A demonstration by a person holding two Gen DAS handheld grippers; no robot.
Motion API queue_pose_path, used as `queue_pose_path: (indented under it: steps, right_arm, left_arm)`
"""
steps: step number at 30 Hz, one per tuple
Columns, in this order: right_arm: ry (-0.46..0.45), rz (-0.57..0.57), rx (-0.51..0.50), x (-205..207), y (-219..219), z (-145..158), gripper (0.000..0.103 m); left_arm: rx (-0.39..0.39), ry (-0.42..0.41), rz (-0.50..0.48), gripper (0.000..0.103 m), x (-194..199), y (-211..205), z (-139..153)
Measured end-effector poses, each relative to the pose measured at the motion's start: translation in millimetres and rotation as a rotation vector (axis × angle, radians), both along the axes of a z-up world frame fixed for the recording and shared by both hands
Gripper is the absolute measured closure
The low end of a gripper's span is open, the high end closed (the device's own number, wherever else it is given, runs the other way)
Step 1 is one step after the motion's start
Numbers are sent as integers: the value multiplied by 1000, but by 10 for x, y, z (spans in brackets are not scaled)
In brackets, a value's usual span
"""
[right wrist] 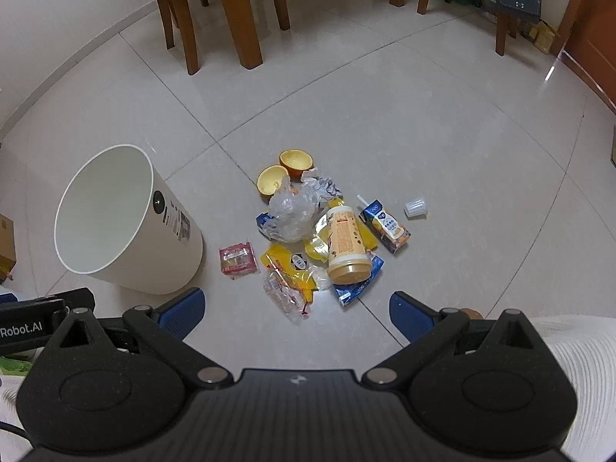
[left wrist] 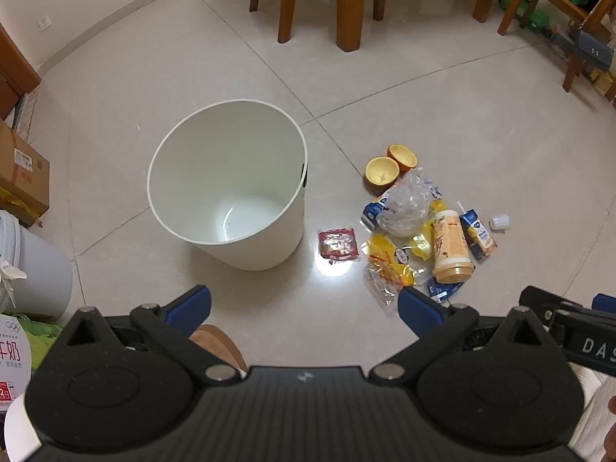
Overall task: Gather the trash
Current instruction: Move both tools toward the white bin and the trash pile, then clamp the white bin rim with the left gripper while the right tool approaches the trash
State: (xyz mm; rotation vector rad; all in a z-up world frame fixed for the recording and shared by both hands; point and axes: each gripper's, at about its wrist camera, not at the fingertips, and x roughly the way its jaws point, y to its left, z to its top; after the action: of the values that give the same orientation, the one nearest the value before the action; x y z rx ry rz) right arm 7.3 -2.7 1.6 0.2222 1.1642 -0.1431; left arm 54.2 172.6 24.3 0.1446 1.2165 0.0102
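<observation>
"Robot.AI" legible on left gripper (right wrist: 34,327) body. Both grippers spread wide, empty; right gripper (right wrist: 296,308) above trash pile (right wrist: 315,238) on floor tiles, beside white bin (left wrist: 227,188), upright, empty.

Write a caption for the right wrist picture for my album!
Open right gripper above floor litter beside an empty round white plastic bin.
</observation>
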Motion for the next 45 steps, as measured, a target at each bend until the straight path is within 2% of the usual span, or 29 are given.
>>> queue_pose_path:
  steps: [18,27,39,45]
  right_arm:
    - [21,18,8,276,-11,-377,0]
    - [-12,55,8,389,22,-497,0]
    - [-18,110,16,729,185,-747,0]
    - [-17,156,26,1029,366,-944,0]
  left_arm:
    - [-5,1,7,1,234,48,-368]
    - [-59,-69,12,1,356,127,-429]
    - [24,-91,36,1,809,662,-554]
    - [1,-95,29,1,1064,1005,-697]
